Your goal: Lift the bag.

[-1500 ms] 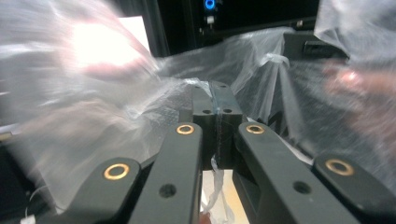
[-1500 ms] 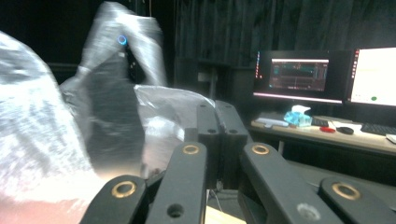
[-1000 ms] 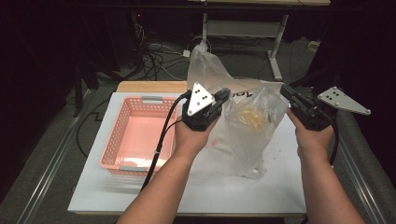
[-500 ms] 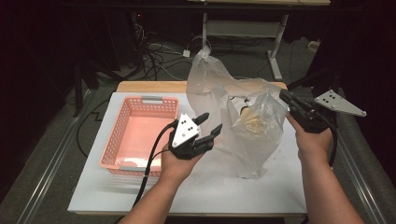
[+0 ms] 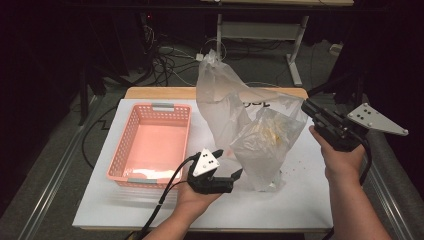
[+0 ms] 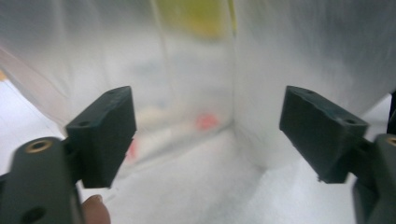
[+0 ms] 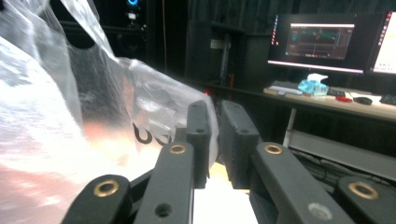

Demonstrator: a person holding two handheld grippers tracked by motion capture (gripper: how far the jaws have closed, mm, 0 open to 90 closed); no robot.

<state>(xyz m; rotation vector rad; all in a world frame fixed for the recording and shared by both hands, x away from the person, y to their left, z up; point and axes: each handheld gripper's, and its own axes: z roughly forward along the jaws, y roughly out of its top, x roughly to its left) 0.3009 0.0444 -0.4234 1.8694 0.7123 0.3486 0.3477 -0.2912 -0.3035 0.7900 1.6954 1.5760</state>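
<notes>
Beside the pink basket (image 5: 150, 142), the left claw (image 5: 227, 170) has just opened, empty; the right claw (image 5: 307, 107) pinches the plastic bag (image 5: 250, 130)

Very little can be read. On the white table sheet (image 5: 280, 210), near its far edge and just behind the clear plastic bag (image 5: 260, 135), dark printed characters (image 5: 256, 104) show in the high view; the bag covers most of them and what is left is too small to make out. In the right gripper view the same print (image 7: 150, 135) appears through the bag's film as two or three round dark shapes, like "o" or "0", cut off by the jaws. The monitor (image 7: 321, 43) on the desk at the back shows coloured lines of text, too fine to read. Nothing else carries legible lettering.
</notes>
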